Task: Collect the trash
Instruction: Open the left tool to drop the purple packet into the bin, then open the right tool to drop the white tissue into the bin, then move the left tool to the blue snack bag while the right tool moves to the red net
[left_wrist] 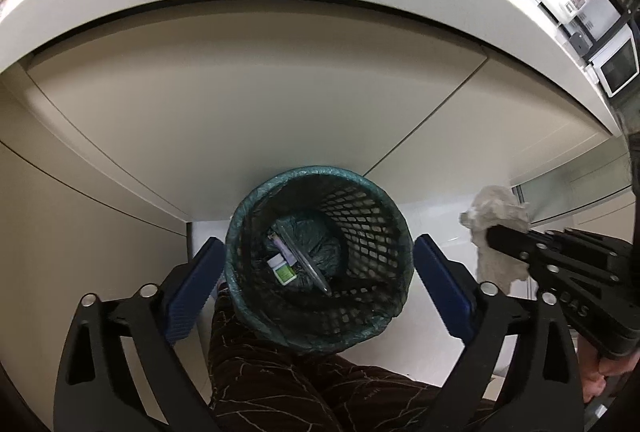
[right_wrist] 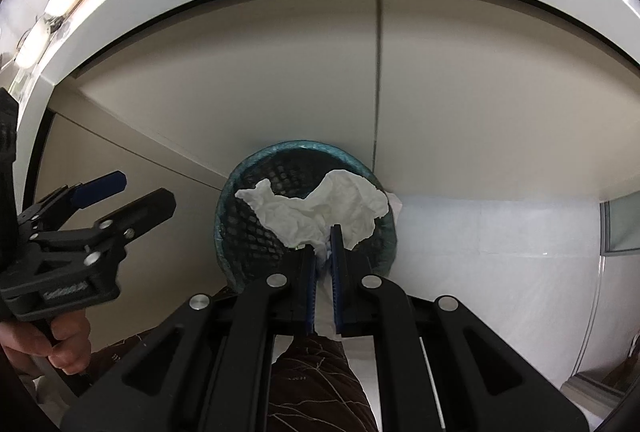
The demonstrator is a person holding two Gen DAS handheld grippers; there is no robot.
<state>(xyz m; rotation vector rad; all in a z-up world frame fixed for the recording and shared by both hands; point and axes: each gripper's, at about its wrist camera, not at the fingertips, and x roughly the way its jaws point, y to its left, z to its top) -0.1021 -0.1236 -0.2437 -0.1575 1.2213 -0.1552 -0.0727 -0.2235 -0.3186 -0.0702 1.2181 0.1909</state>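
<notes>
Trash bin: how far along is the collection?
Done: a few scraps already lie in the lined bin. In hand: right gripper has its jaws shut on a crumpled tissue above the bin. Left gripper is open, empty. Left: drop the tissue.

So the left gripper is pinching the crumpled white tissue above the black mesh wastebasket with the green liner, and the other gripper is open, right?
Not quite: the sides are swapped. The right gripper is shut on the crumpled white tissue above the black mesh wastebasket with the green liner; the right wrist view shows the pinch. The left gripper is the open one.
</notes>
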